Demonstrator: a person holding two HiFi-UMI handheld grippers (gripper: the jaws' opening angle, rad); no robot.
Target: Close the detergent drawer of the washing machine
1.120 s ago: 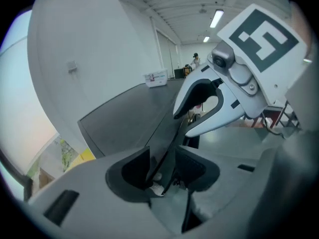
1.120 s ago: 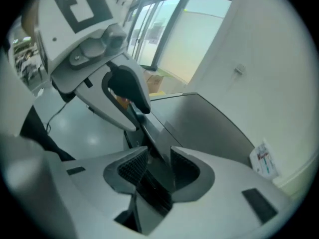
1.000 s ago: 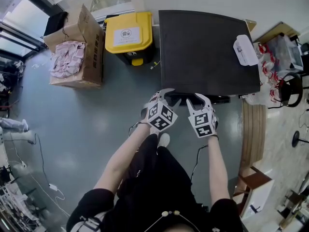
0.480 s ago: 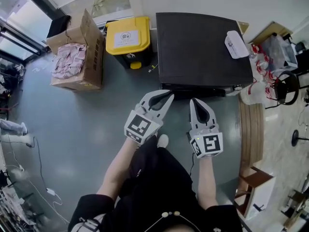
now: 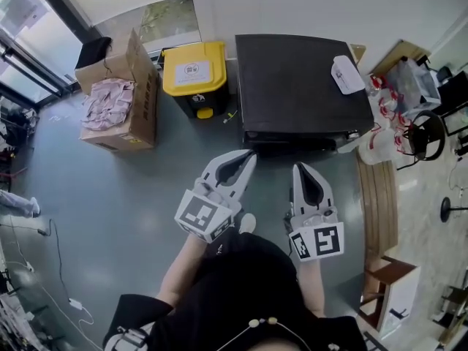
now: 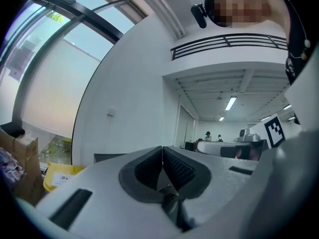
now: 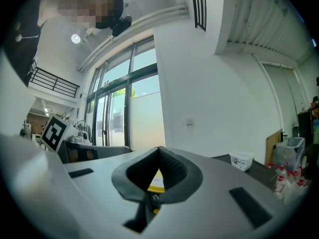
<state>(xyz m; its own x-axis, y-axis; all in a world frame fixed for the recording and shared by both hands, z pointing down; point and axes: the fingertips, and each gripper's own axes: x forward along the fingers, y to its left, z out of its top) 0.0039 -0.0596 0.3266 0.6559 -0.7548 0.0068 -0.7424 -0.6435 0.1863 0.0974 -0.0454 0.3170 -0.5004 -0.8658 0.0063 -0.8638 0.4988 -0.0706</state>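
The black washing machine [image 5: 303,86] stands against the white wall, seen from above; its front face and detergent drawer are hidden below its top edge. My left gripper [image 5: 249,154] is shut with nothing in it, held level just in front of the machine's left front corner. My right gripper [image 5: 300,168] is also shut and empty, a little short of the machine's front. In the left gripper view the tips [image 6: 162,148] meet over the machine's top. The right gripper [image 7: 159,149] has its tips together too.
A yellow-lidded bin [image 5: 194,70] stands left of the machine, and an open cardboard box [image 5: 117,104] of pink cloth further left. A white box [image 5: 346,75] lies on the machine's top. Bottles and bags [image 5: 380,115] crowd the right side, beside a wooden bench [image 5: 378,203].
Both grippers have risen and drawn back from the machine's front, and their jaws have gone from open to shut. The head view has shifted, so the machine sits lower in the frame.
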